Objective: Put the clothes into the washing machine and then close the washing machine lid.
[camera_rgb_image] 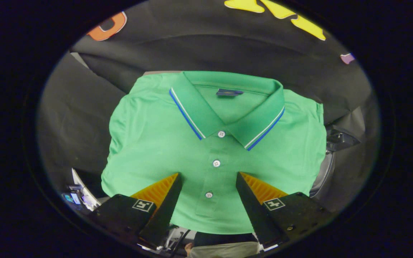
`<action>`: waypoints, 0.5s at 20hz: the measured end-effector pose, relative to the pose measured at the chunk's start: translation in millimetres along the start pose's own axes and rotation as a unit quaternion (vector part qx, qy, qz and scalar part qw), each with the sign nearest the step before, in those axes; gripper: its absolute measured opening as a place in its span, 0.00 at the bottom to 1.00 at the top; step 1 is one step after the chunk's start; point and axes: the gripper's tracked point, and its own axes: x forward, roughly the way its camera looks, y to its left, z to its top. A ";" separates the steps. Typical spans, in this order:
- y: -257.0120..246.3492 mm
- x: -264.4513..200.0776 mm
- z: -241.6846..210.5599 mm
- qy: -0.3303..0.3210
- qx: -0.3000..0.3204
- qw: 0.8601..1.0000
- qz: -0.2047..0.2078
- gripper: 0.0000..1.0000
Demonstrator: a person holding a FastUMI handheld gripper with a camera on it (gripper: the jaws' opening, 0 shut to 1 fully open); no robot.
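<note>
A folded green polo shirt [163, 139] with a blue-and-white trimmed collar [228, 107] and three white buttons lies flat just ahead of my fingers. My gripper [208, 176] is open, its two fingers spread wide over the shirt's lower front, with the button placket between them. Nothing is held between the fingers. A curved dark rim with a clear edge [323, 172] peeks out from under the shirt to the right of the fingers; I cannot tell whether it belongs to the washing machine.
Black cloth [74, 114] surrounds the shirt on all sides. A dark bracket-like part [341, 139] sits beside the shirt's right edge. Small cluttered items [75, 197] show below the shirt to the left of the fingers.
</note>
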 end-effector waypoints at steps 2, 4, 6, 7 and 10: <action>0.6 2.0 0.1 0.012 0.000 1.000 -0.020 0.96; 7.1 3.7 1.3 0.016 0.018 0.999 -0.033 0.95; 6.4 2.7 2.4 0.022 0.018 0.999 -0.034 0.94; 5.8 2.7 1.7 0.026 0.017 0.999 -0.030 0.94; 3.6 3.1 2.5 0.029 0.025 0.999 -0.029 0.93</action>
